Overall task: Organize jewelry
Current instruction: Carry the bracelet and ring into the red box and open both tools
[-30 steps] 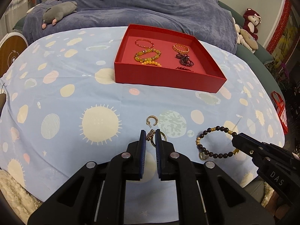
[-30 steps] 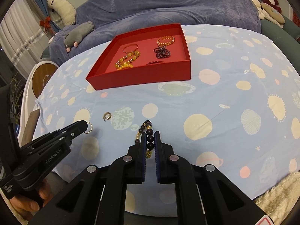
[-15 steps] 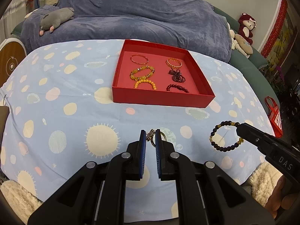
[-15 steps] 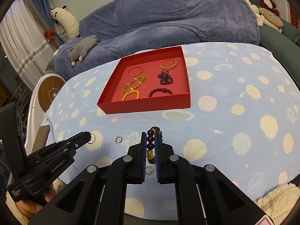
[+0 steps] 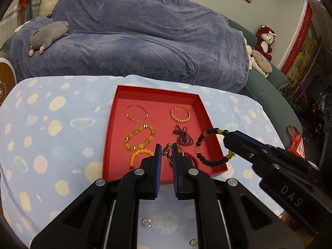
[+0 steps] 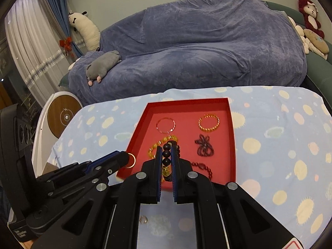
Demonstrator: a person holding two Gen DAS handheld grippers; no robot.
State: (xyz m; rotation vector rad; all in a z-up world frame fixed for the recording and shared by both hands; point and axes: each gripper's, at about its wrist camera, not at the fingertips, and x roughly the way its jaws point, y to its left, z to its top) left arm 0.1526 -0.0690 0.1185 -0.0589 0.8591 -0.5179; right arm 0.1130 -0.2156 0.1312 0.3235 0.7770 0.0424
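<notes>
Both grippers hung over the red tray, each loaded. The left gripper was clamped on a small gold ring piece, probably an earring, though its shape was hard to read between the pads. The right gripper was pinched on a dark beaded bracelet with gold beads, the loop hanging free beyond its tips over the tray's near right corner.

To place these well, each piece wanted a bare patch of red floor: ahead of the left gripper lay amber bead bracelets, and just right of it a dark red strand, so lowering close before parting the jaws would keep the pieces from tangling. The bracelet would swing; a slow descent until the beads rested, then release, seemed safest. Two small rings lay on the spotted tabletop below the left gripper, not yet collected.

Readable writing: "DAS" on the right gripper's body, as seen from the left wrist. Lettering on the left gripper's body was too small to read.
</notes>
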